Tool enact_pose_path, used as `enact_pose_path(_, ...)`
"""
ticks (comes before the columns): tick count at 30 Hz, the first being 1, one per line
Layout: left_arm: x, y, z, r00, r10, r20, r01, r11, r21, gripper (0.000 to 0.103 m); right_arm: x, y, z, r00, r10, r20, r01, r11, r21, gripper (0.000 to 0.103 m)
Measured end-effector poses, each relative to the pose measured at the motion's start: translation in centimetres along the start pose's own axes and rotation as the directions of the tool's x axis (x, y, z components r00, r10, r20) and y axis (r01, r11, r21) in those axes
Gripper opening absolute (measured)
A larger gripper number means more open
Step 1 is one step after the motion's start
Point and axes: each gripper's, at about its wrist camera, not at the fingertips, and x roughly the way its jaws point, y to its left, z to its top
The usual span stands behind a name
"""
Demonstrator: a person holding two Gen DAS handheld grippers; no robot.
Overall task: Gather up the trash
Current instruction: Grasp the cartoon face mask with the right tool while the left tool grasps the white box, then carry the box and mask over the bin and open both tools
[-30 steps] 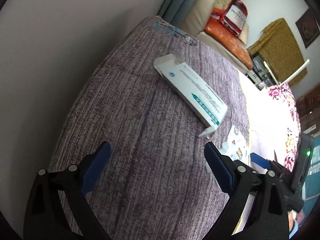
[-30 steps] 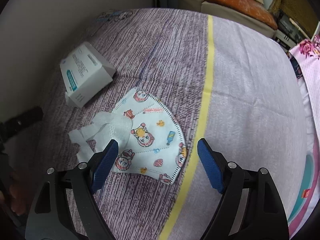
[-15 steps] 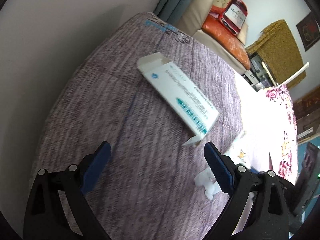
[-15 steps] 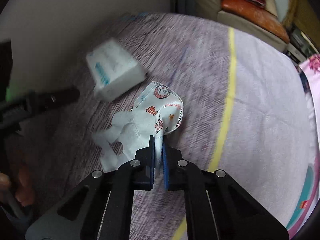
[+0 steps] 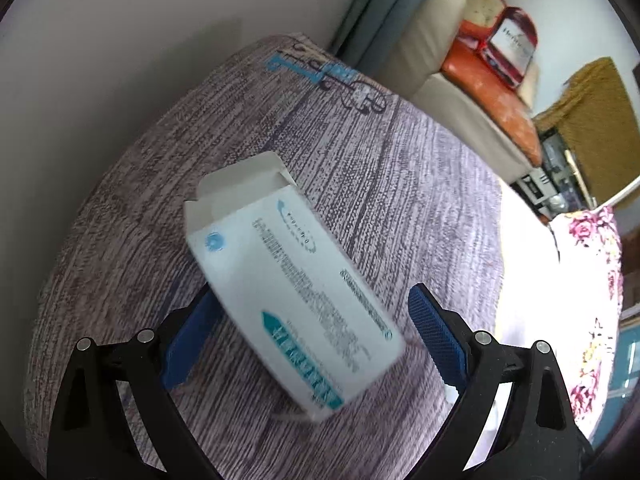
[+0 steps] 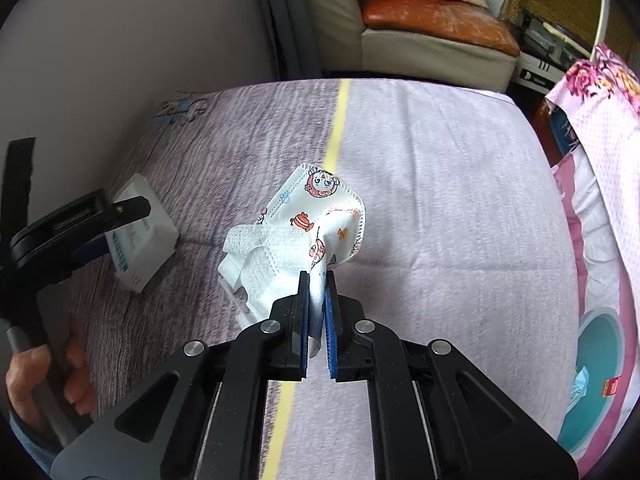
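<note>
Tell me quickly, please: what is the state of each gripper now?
Left gripper: open, its fingers either side of the white box, not pressing it.
Right gripper: shut on the cartoon-print face mask.

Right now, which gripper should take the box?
Left. The left gripper is open with the box between its pads, not yet pinched. The right gripper is shut on the mask, so it is occupied.

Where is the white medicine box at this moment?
The box lies on the purple bedspread between the open fingers of the left gripper; in the right wrist view it sits left of the face mask.
</note>
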Motion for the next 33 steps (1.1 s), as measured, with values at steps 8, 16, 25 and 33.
enact_pose_path(8, -0.3, -0.7, -0.9, 0.999, 0.002, 0.039, -0.006, 0.994, 0.107, 0.065, -0.1, -2.8, -0.1, 1.000, 0.026, -0.001, -0.026, 0.998, 0.059, 0.007)
enact_pose_path(16, -2.4, -3.1, -4.1, 0.993, -0.114, 0.003, 0.110, 0.958, 0.264, 0.034, -1.4, -5.7, -1.6, 0.998, 0.057, 0.024, -0.060, 0.991, 0.119, 0.007)
enact_pose_path(25, -2.1, -7.3, -8.3, 0.968, -0.223, -0.113, 0.249, 0.900, 0.357, 0.027, -3.5, -8.5, -3.6, 0.998, 0.032, 0.048, -0.040, 0.983, 0.177, 0.007)
enact_pose_path(33, -4.6, -12.7, -12.1, 0.965, -0.240, -0.106, 0.259, 0.805, 0.534, 0.015, -5.7, -11.2, -5.0, 0.995, 0.024, 0.096, -0.046, 0.973, 0.227, 0.007)
